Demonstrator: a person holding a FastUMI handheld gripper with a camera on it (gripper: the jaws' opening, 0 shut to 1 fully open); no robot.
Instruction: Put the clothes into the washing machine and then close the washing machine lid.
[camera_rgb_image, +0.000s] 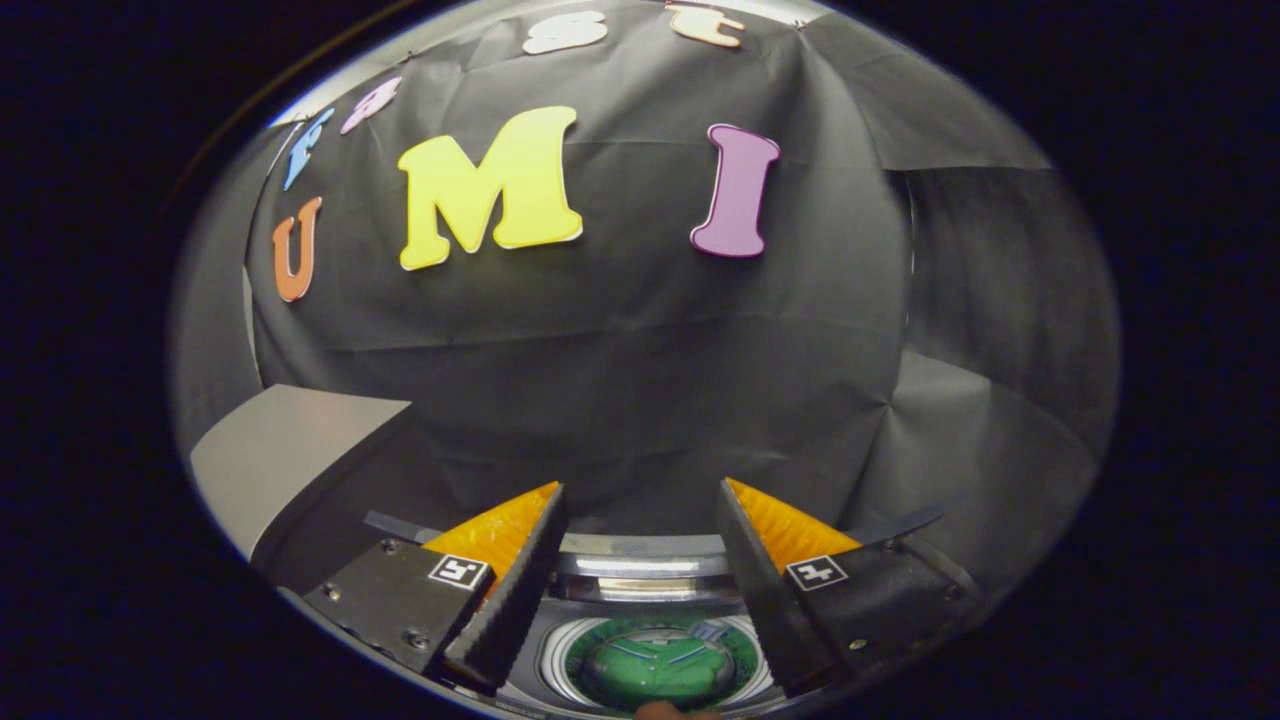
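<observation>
I've got the gripper (640, 560) w/ fingers spread apart, holding nothing, above the washing machine (640, 580). Green clothes (655, 668) sit in its drum, below and between fingers. Lid (280, 460) up at left.

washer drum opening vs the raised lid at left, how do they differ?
The round washing machine drum lies below, between the open claw's fingers, with green cloth inside; the flat grey lid stands tilted up to the left. Drum is circular and hollow; lid is a plain panel.
</observation>
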